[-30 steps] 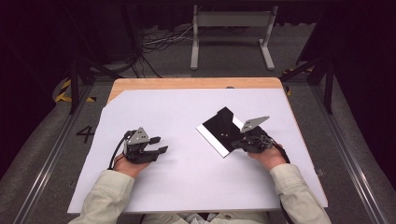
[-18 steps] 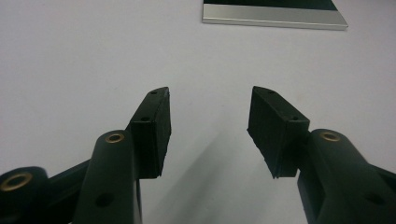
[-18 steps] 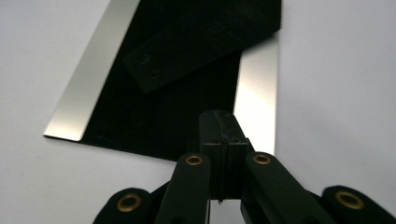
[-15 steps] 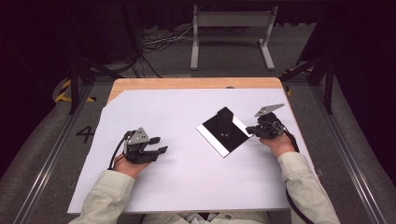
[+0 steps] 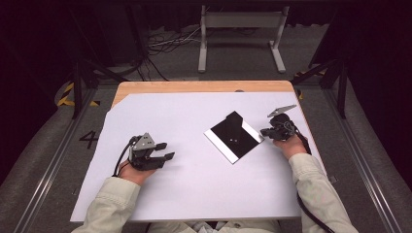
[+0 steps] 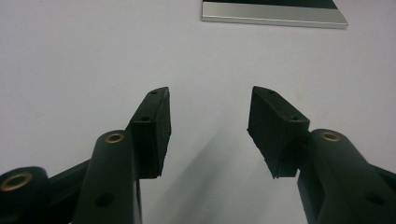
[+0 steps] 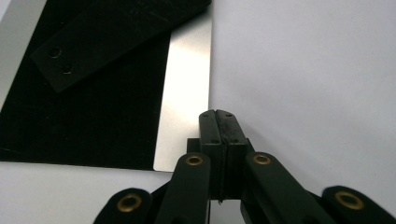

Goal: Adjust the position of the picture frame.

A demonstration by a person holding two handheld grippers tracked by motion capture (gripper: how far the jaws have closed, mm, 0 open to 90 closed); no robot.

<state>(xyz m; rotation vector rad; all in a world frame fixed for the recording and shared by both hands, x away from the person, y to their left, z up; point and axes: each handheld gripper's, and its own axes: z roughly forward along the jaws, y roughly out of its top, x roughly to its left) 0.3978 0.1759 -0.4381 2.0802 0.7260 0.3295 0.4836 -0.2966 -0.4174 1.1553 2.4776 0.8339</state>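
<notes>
Black-faced metal plate lies flat right of centre on the white table sheet, turned diagonally, a black strip on its far corner. Right gripper, jaws closed on nothing, sits at its right edge; left gripper rests well apart, jaws spread.

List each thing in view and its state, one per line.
Left gripper: open, empty, over bare table.
Right gripper: shut, empty, tips at the plate's edge.
Plate: flat on the table, black sheet covering its middle.
Black bar: lying flat on the sheet.
</notes>
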